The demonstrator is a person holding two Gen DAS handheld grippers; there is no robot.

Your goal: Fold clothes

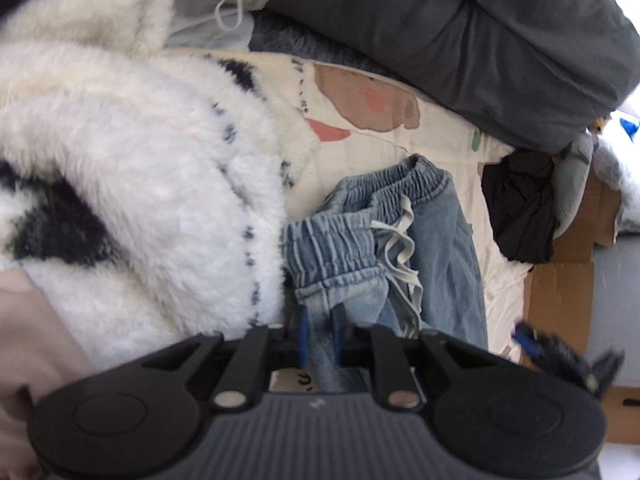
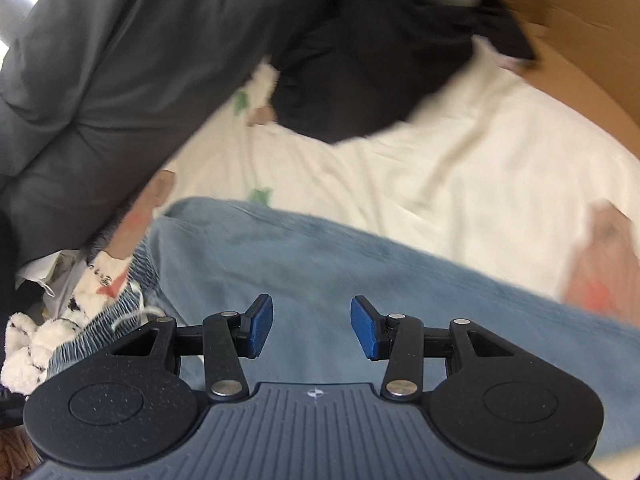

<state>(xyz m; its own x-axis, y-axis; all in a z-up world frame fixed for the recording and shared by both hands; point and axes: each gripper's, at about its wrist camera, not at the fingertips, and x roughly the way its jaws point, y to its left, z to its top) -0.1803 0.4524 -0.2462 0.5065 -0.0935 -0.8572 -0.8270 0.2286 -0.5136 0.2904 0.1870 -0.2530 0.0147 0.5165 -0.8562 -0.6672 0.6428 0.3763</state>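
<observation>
Light-blue denim trousers lie on a cream printed bedsheet, their elastic waistband beside a white fluffy garment. The left gripper pinches denim near the waistband. The right gripper hovers above a trouser leg, jaws apart — empty. The fold looks just begun; next, the right likely needs to clamp the fabric.

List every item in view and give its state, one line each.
left gripper: shut on the denim pants' waistband.
right gripper: open, above the denim, holding nothing.
denim pants: bunched at the elastic waist, drawstring loose.
fluffy white garment: heaped, unfolded.
black garment: crumpled by the cardboard box.
grey duvet: piled up.
printed sheet: wrinkled.
</observation>
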